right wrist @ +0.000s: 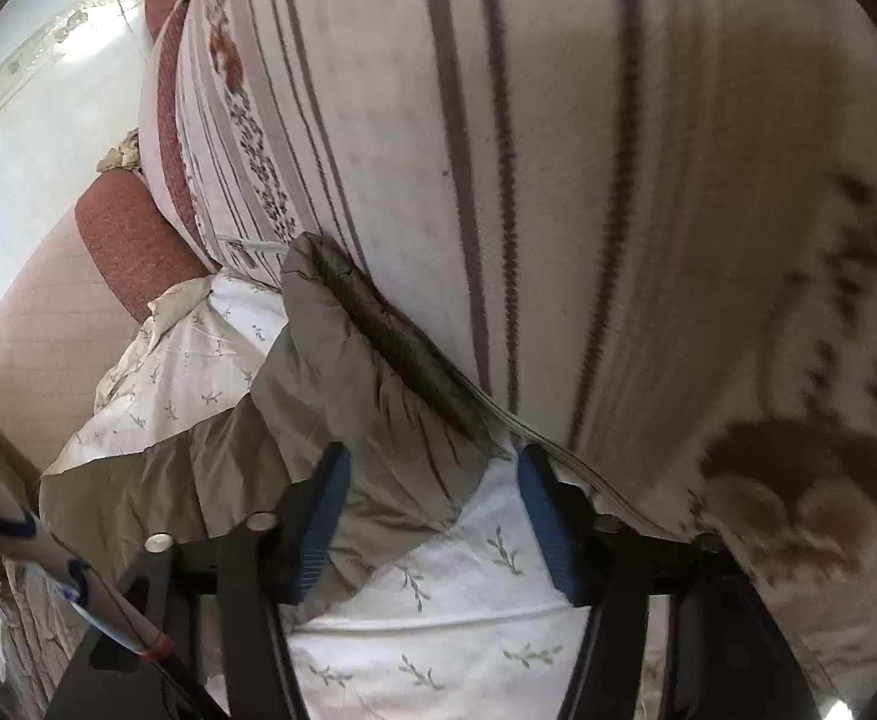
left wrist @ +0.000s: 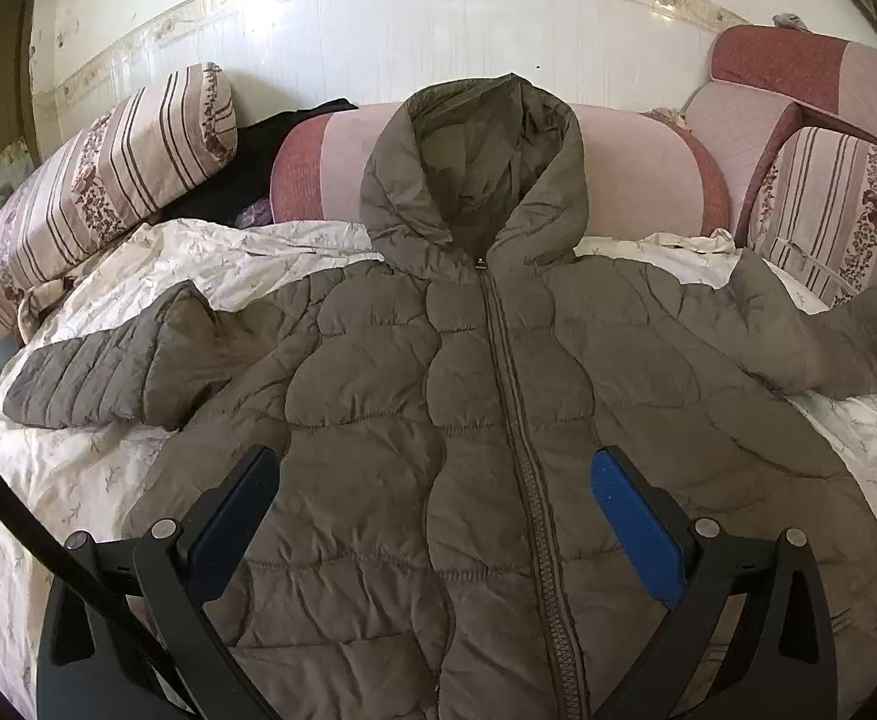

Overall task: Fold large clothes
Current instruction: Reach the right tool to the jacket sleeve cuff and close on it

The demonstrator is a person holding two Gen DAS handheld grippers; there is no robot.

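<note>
Olive-green puffer jacket lies front-up on the bed, zipped, spread over a white leaf-print sheet. Hood leans up against a pink cushion at the back. Both sleeves stick out sideways; the left one flat on the sheet, the right one running toward a striped floral pillow. Another striped pillow sits at far left, dark cloth beside it.

Left tongs spread wide, above the lower front of the jacket, one blue pad on each side of the zipper. Nothing pinched.

Right tongs about half spread, nose down at the cuff end of the right sleeve, which is pushed up against the striped pillow. Sleeve fabric and sheet lie between the pads; left pad is at the fabric edge, right pad over bare sheet, close to the pillow. No clear pinch on the sleeve. A white cable or strap crosses the lower left corner of the right wrist view.
</note>
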